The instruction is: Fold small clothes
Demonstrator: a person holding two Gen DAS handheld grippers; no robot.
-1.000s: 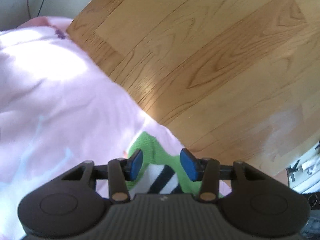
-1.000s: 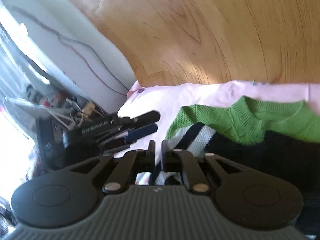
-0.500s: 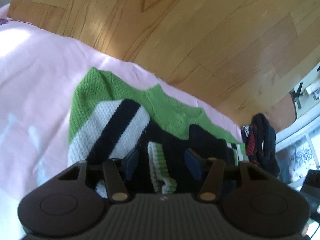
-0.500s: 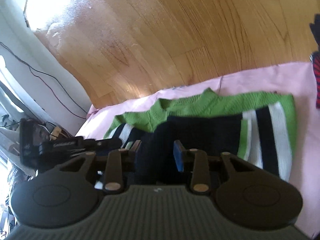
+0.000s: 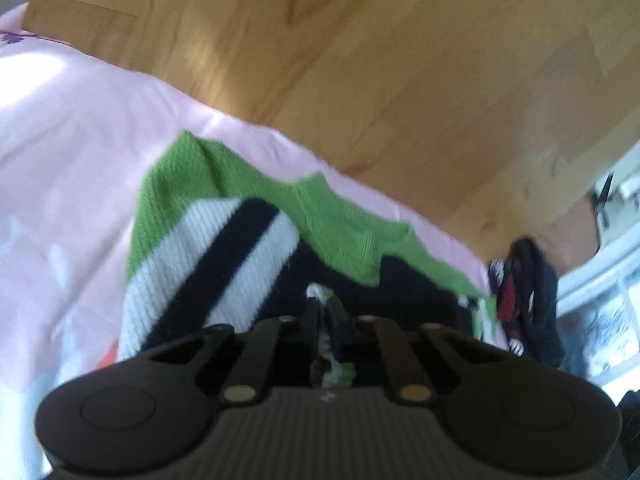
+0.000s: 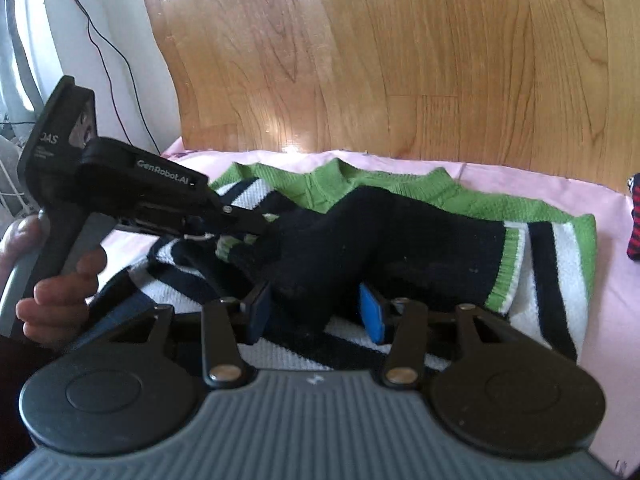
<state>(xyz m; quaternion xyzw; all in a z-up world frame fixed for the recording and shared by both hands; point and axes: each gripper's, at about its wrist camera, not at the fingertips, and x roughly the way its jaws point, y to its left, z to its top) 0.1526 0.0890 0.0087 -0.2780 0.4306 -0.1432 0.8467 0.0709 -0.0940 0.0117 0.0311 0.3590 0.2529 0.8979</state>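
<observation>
Blue pads (image 6: 370,312) of the right gripper (image 6: 314,310) stand wide apart, straddling a dark sleeve (image 6: 384,240) without pinching it. Beyond, the left gripper (image 5: 326,320) has its fingers drawn together on the sleeve's green-and-white cuff (image 5: 320,294). That striped sweater (image 6: 556,264) lies on a pink cloth (image 5: 60,128), with wooden floor (image 6: 400,60) behind and a dark red-patterned garment (image 5: 524,300) off to the right.
</observation>
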